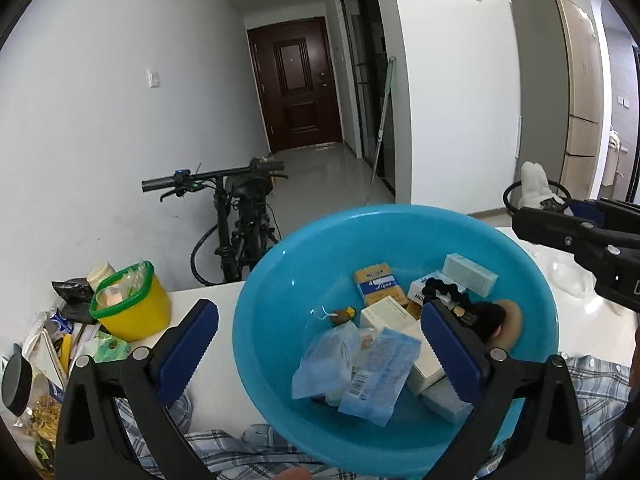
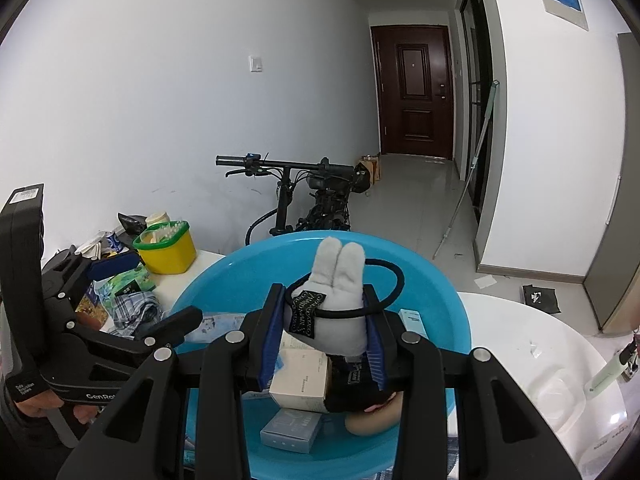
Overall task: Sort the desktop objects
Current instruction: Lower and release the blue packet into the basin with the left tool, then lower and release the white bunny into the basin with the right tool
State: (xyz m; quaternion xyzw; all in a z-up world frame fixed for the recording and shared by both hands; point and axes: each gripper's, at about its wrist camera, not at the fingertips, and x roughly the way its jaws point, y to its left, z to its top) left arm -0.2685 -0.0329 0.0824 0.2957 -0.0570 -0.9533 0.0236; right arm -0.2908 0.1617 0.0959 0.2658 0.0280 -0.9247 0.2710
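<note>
So the right gripper (image 2: 326, 330) sits low centre in its own view, blue pads clamped on a grey plush bunny hair tie with a black elastic loop (image 2: 340, 300); the ears stick up and the loop arcs off to the right. It hangs right above the big round turquoise plastic basin (image 2: 440, 292), which fills the lower middle of the frame.

The left gripper (image 1: 320, 340) is spread wide and holds nothing; its left finger is outside the basin rim, over the white tabletop (image 1: 208, 380), and its right one is over the stuff in the bowl. In there: a crinkly blue plastic packet (image 1: 360, 376), a yellow and blue cigarette pack (image 1: 376, 282), a pale green-grey box (image 1: 470, 274), white cartons (image 1: 388, 312), and a round beige puff (image 1: 508, 320) under something black.

Left of the basin in the left wrist view there's a yellow tub with a green rim (image 1: 132, 308), with a pile of packets around it at the frame's left edge. Plaid cloth (image 1: 248, 448) runs along the bottom. Behind it all, a black bike (image 1: 236, 216) against the wall and a dark brown door (image 1: 296, 84) at the top centre.
</note>
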